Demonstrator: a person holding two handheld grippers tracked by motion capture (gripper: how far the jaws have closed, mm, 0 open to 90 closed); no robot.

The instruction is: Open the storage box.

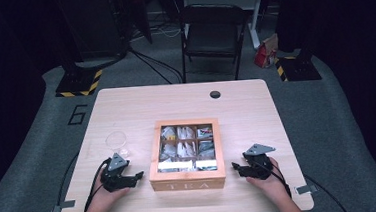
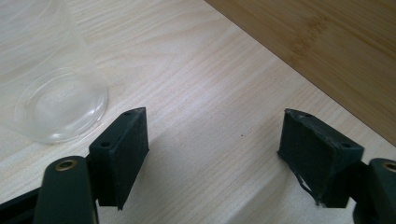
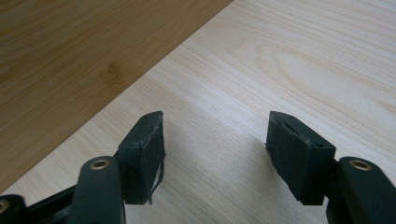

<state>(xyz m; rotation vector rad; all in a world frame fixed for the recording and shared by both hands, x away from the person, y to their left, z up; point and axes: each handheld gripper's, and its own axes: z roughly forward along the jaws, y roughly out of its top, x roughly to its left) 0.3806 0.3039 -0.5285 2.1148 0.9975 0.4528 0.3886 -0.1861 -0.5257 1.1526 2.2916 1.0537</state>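
- My left gripper (image 1: pixel 141 175) rests low on the bench (image 1: pixel 125 103), held in my left hand (image 1: pixel 104 192), just left of the tea box (image 1: pixel 187 178). Its jaws stand wide apart with nothing between them but bare wood.
- In the left gripper view, my left gripper (image 2: pixel 215 130) points across the pale bench (image 2: pixel 196 79); the box's darker bamboo wall (image 2: pixel 327 51) runs diagonally at upper right, near the far jaw but not touching it.
- A clear plastic cup (image 1: pixel 117 142) stands upright just beyond my left gripper; in the left gripper view the cup (image 2: pixel 56 102) sits close beside the near jaw, apart from it.
- My right gripper (image 1: pixel 234 167) rests on the bench in my right hand (image 1: pixel 269 183), just right of the tea box. Its jaws are open at a moderate width, gripping nothing.
- In the right gripper view, my right gripper (image 3: pixel 215 128) faces the bench (image 3: pixel 303 60), with the box's side wall (image 3: pixel 70 56) at upper left, near the jaw and clear of it.
- The tea box sits at the middle of the bench between both grippers, its top showing divided compartments that hold tea bags (image 1: pixel 184 136); the front face reads "TEA".
- A small dark round hole (image 1: pixel 215 94) marks the bench's far edge.
- A folding chair (image 1: pixel 211 34) stands on the floor beyond the bench.
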